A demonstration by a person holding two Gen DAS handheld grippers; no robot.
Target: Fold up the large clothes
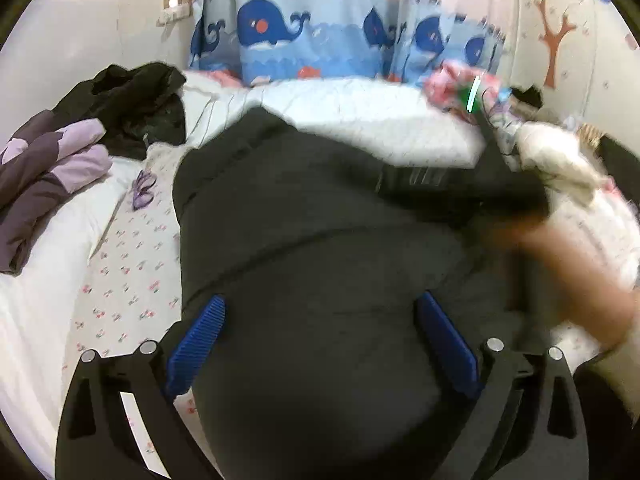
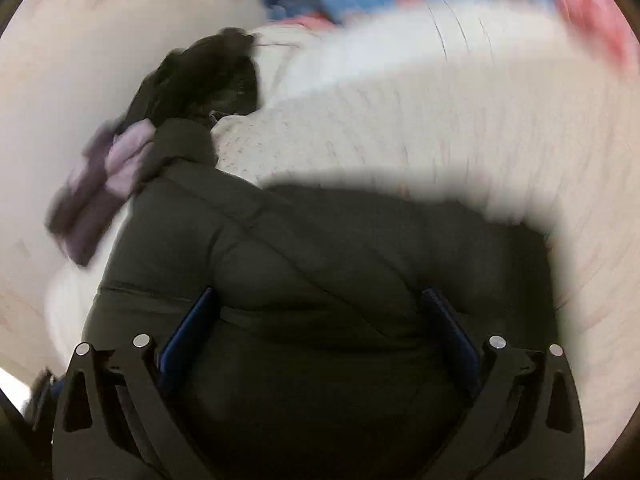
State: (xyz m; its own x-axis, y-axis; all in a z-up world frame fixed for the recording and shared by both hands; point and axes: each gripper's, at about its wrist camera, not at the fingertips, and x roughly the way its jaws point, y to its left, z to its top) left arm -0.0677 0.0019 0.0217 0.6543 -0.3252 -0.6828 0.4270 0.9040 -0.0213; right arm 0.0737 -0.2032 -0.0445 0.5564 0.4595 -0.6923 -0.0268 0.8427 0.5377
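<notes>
Both claws are wide open over the big dark coat – left claw, right claw. Best to pinch an edge firmly, then fold slowly on the bed.

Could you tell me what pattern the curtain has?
Blue whales on waves on the curtain, clearest in left wrist view.

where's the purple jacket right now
In the left wrist view the purple jacket lies at the far left on the bed, beside the black garment, left of the dark coat.
</notes>
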